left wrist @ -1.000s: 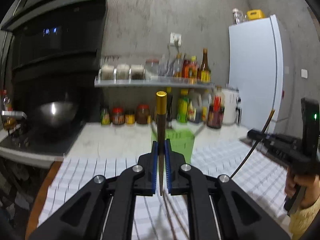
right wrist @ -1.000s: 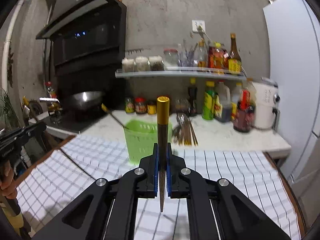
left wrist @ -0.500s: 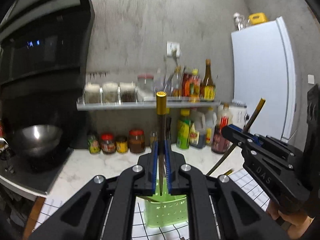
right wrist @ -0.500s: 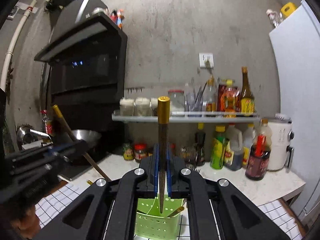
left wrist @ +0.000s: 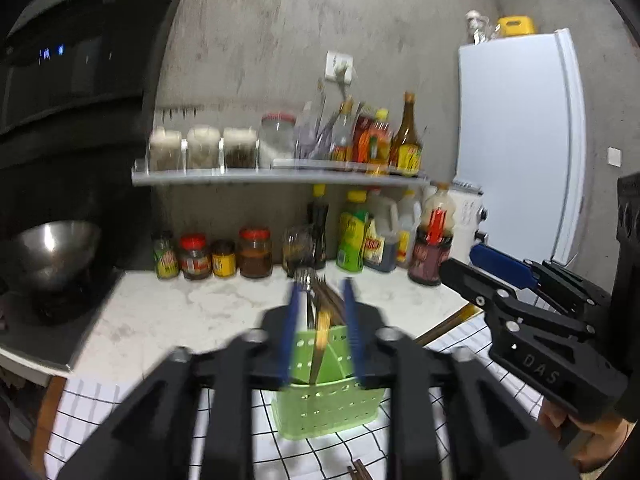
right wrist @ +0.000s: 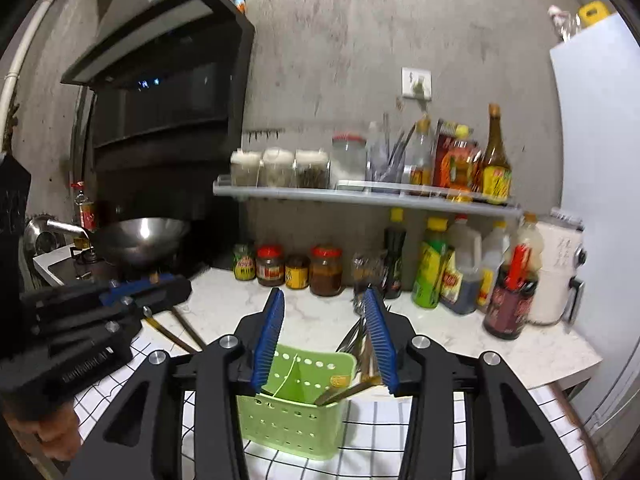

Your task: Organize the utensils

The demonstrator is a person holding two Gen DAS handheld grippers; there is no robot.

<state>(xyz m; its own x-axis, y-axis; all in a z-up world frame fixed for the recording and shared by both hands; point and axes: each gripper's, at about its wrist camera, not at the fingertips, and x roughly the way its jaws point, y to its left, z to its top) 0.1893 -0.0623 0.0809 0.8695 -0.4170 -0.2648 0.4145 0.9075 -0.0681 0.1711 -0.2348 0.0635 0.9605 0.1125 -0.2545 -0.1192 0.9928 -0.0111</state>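
Both grippers hang over the green perforated utensil caddy (right wrist: 298,400), and both stand with blue pads spread and nothing between them: the right gripper (right wrist: 326,338) sharply seen, the left gripper (left wrist: 320,332) smeared by motion blur but plainly parted. The caddy stands on a white cloth with a black grid (right wrist: 368,436), just below the fingertips. It has a thin divider down the middle; one brown, gold-capped chopstick (right wrist: 348,390) lies tilted in the compartment on the right of the right wrist view. In the left wrist view another chopstick (left wrist: 320,346) shows inside the caddy, leaning; which compartment it is in I cannot tell.

These chopsticks look light, rigid and slender, probably lacquered and so a little slippery. A pinch across the thicker upper shaft, below the gold cap, should hold best. Loose chopsticks (right wrist: 172,330) lie on the cloth's far edge, by the left gripper in that view.

Just behind the caddy, forks and more sticks (right wrist: 360,320) rest on the marble counter (right wrist: 312,316). Farther back stand sauce jars (right wrist: 298,268), oil bottles, a wok (right wrist: 140,240) and the shelf of canisters (right wrist: 280,168).
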